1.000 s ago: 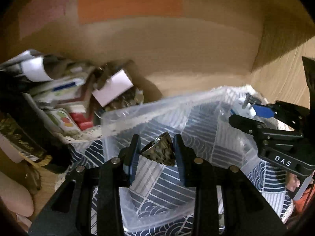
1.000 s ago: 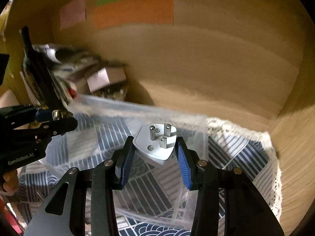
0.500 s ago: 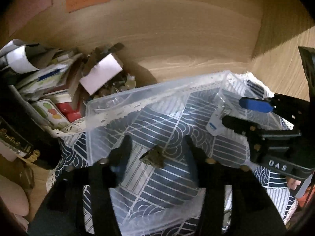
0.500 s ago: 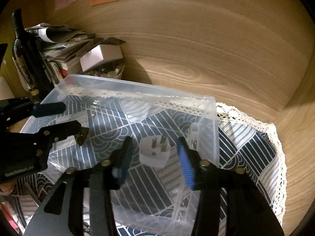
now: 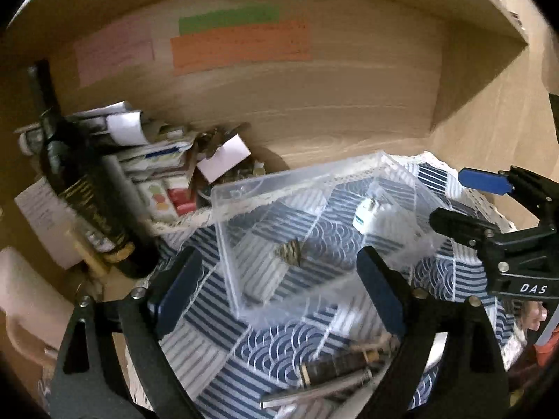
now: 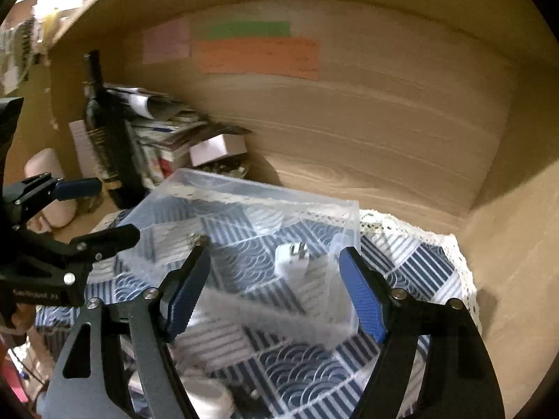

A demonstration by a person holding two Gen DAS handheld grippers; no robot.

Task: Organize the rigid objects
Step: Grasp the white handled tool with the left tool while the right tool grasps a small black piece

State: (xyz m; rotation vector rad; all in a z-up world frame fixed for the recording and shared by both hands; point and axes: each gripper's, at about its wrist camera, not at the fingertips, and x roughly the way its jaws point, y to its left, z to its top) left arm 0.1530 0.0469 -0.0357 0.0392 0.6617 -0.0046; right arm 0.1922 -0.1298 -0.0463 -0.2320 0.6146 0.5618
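Both the white plug (image 6: 291, 262) and the small dark piece (image 5: 290, 252) now lie inside the clear box (image 5: 297, 183), the left gripper (image 5: 276, 286) and right gripper (image 6: 272, 289) are opening with nothing between them, and more things near the box look left to sort.

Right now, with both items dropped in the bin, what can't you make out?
- Patterned piece: left wrist view, blurred; its kind is unclear.
- Notes on the back wall: writing too small in both views.
- Long tools near the cloth's front edge: left wrist view, cut off by the left gripper.
- Pile beside the bottle: overlapped, blurred.
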